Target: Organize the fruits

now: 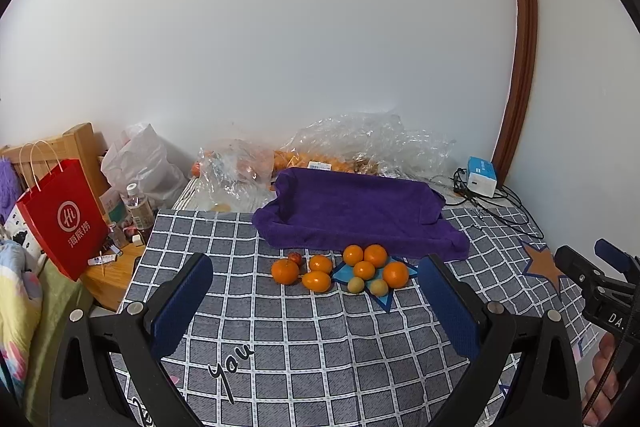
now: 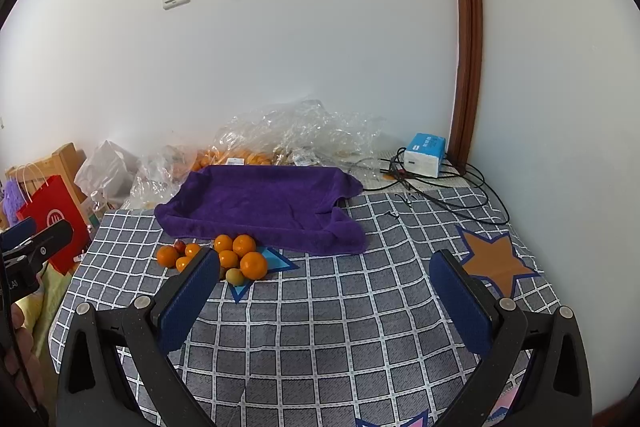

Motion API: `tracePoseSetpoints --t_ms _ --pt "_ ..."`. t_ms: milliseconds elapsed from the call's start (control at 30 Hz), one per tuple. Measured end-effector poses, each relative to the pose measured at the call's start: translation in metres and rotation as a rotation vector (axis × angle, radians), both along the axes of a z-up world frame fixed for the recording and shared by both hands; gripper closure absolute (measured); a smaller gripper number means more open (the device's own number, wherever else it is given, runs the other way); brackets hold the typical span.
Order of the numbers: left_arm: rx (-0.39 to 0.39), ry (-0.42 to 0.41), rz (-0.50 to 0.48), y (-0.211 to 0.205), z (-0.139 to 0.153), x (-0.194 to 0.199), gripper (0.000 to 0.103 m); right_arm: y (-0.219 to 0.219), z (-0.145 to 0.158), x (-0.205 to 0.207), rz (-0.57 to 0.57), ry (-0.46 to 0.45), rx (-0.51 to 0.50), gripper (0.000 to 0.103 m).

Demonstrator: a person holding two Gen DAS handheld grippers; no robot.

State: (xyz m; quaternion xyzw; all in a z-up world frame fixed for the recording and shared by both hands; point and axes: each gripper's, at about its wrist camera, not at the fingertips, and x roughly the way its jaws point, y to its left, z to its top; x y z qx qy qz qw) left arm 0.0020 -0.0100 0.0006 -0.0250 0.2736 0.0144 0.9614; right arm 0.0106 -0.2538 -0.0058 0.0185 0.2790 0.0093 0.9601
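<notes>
Left gripper (image 1: 316,301): jaws spread wide, nothing between the blue pads (image 1: 182,303), held above the checked cloth (image 1: 320,347) and aimed at the fruit.
Right gripper (image 2: 325,301): also wide open and empty, over the cloth to the right of the fruit; its left pad (image 2: 190,297) covers part of the pile in its own view.
Fruit: a tight cluster of oranges (image 1: 364,270) on the cloth, just in front of the towel, several lying on a blue star print (image 1: 384,297).
Small pieces: two greenish-yellow fruits (image 1: 355,284) at the near edge of the cluster; a small reddish one (image 1: 295,258) at the far left, too small to name for certain.
Towel (image 1: 352,211): purple, draped with raised edges like a shallow tray, behind the fruit.
Bags (image 1: 360,143): crumpled clear plastic against the wall, more orange fruit showing inside.
Box (image 1: 482,177): blue and white, far right by black cables (image 1: 504,207).
Left side: red paper bag (image 1: 64,215) and a bottle (image 1: 138,207) beside the cloth.
</notes>
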Motion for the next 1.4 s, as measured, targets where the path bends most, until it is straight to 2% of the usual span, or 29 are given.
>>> tracePoseSetpoints --t_ms 1033,1400 --pt "-0.004 -0.009 -0.011 0.004 0.0 -0.003 0.0 0.003 -0.002 -0.001 0.0 -0.002 -0.017 0.0" --pt "0.001 0.003 -0.008 0.007 -0.01 0.001 0.0 0.011 -0.016 0.006 0.021 0.021 -0.046 0.0"
